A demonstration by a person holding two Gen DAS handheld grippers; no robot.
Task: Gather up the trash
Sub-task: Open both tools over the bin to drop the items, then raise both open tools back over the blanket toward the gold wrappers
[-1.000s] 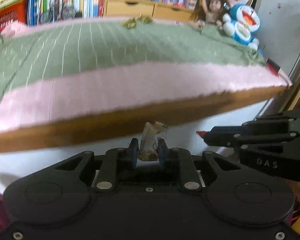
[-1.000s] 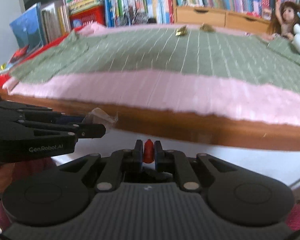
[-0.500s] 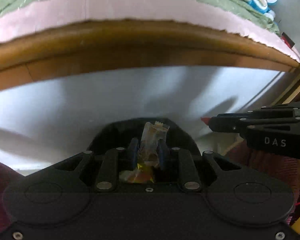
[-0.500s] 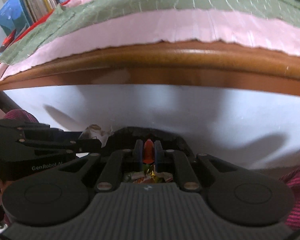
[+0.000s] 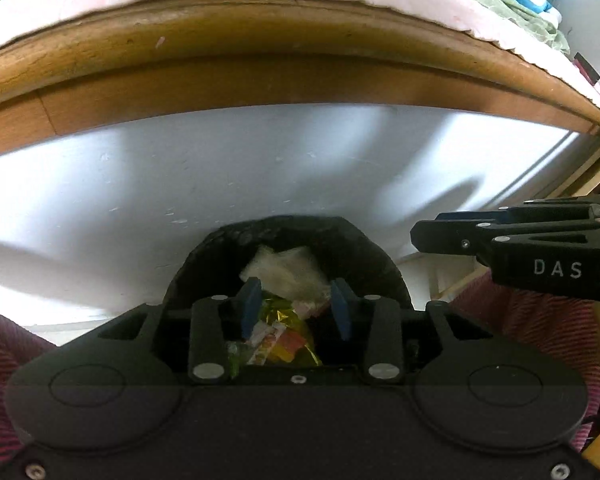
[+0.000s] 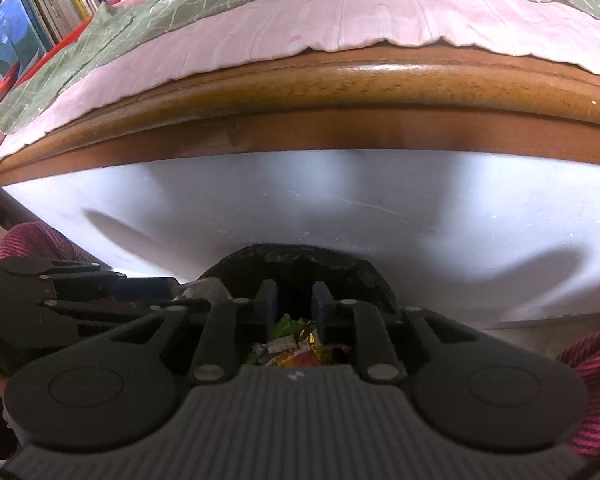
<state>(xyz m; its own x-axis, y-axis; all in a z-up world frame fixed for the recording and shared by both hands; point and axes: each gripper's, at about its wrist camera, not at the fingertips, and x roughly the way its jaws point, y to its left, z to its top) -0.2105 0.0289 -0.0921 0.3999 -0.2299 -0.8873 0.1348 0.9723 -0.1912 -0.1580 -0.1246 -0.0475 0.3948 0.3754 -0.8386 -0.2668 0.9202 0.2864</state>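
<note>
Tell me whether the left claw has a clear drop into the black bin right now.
Probably yes. The left claw hangs right over the black bin, its jaws opening, with a clear wrapper loose between them and nothing blocking the mouth. The right claw stays off to the side.

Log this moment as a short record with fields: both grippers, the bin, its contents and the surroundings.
left gripper: fingers opening over the bin; a clear crumpled wrapper lies between them, pads not pressing it
right gripper: fingers opening, nothing between them
bin: black bag-lined trash bin below both grippers
contents: colourful foil candy wrappers
surroundings: wooden bed frame edge above a white panel
</note>
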